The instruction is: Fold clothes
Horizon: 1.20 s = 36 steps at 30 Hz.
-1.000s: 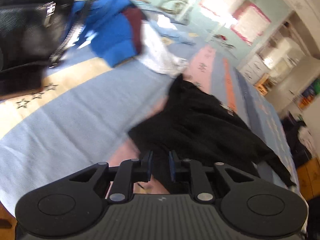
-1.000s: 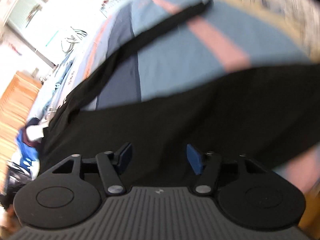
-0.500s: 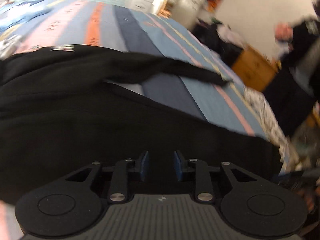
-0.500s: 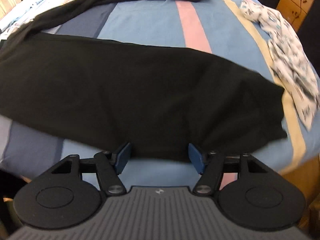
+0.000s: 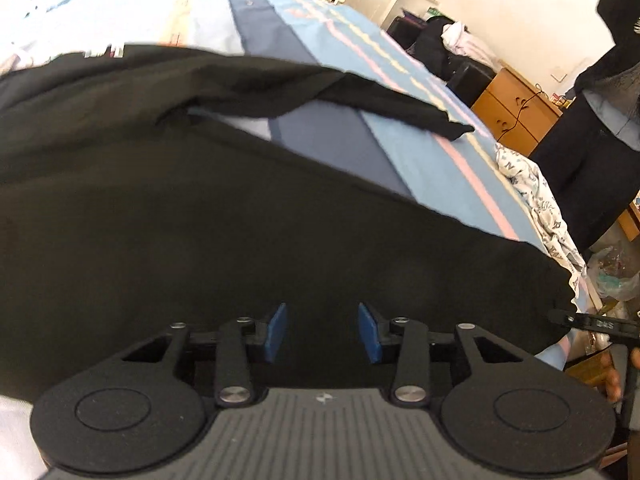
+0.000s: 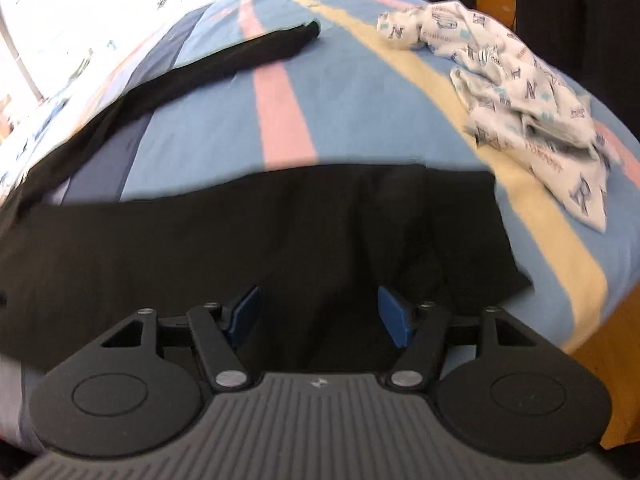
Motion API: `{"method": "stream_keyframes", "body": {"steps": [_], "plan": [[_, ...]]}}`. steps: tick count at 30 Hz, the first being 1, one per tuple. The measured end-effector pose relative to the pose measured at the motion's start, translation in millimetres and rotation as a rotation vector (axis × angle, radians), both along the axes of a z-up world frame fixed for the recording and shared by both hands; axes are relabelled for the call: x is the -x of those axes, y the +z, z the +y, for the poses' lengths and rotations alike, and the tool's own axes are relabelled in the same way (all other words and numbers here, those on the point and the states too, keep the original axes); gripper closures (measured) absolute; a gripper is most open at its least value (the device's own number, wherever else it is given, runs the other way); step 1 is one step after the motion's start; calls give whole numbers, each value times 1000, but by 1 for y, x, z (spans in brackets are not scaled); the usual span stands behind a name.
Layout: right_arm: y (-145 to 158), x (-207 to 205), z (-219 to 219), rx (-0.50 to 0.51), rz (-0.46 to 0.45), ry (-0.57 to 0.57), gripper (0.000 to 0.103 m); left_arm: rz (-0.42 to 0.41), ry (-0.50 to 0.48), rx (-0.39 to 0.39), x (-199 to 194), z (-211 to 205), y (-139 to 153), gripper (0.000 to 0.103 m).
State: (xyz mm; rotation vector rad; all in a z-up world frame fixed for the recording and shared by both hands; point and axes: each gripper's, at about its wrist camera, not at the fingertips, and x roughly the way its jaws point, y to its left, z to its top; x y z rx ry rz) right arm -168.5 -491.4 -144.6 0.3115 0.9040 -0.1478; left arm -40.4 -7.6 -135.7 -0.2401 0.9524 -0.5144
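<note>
Left tool (image 5: 322, 333) newly parted, right tool (image 6: 319, 317) likewise apart; black garment's (image 5: 200, 220) near hem hidden.

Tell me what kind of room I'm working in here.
Most likely a bedroom: a black garment lies spread on a striped bedsheet, with a wooden dresser beside the bed and a printed white garment nearby.

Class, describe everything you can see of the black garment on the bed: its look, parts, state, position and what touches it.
The black garment is plain, dark, soft-looking cloth, spread mostly flat across the striped bedspread. One long sleeve stretches away from the body over the blue and pink stripes, its cuff lying flat. The near edge hangs toward the bedside. The open left gripper and open right gripper hover over it, gripping nothing. The white printed cloth lies apart, to its right.
</note>
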Motion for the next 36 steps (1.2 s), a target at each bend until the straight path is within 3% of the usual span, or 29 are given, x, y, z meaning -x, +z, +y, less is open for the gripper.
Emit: {"method": "stream_keyframes", "body": {"steps": [4, 8, 11, 14, 19, 22, 27, 29, 36], "plan": [[8, 24, -1, -120, -75, -24, 36, 8, 10, 13, 4, 4, -10, 56], [17, 6, 2, -220, -164, -17, 35, 23, 24, 47, 4, 6, -15, 51], [12, -8, 3, -224, -143, -59, 28, 28, 21, 58, 4, 10, -16, 51], [-3, -6, -4, -247, -107, -132, 29, 68, 30, 95, -1, 16, -17, 51], [1, 1, -11, -307, -103, -192, 29, 133, 44, 155, -9, 27, -18, 50], [7, -5, -14, -404, -131, -202, 29, 99, 33, 130, -8, 30, -11, 48], [16, -47, -8, -547, -269, -199, 29, 26, 72, 175, -18, 40, 4, 42], [23, -71, -9, -542, -300, -184, 29, 3, 147, 163, -27, 46, 6, 30], [46, -179, -18, -509, -345, -233, 20, -40, 271, 74, -49, 51, 1, 20]]}}
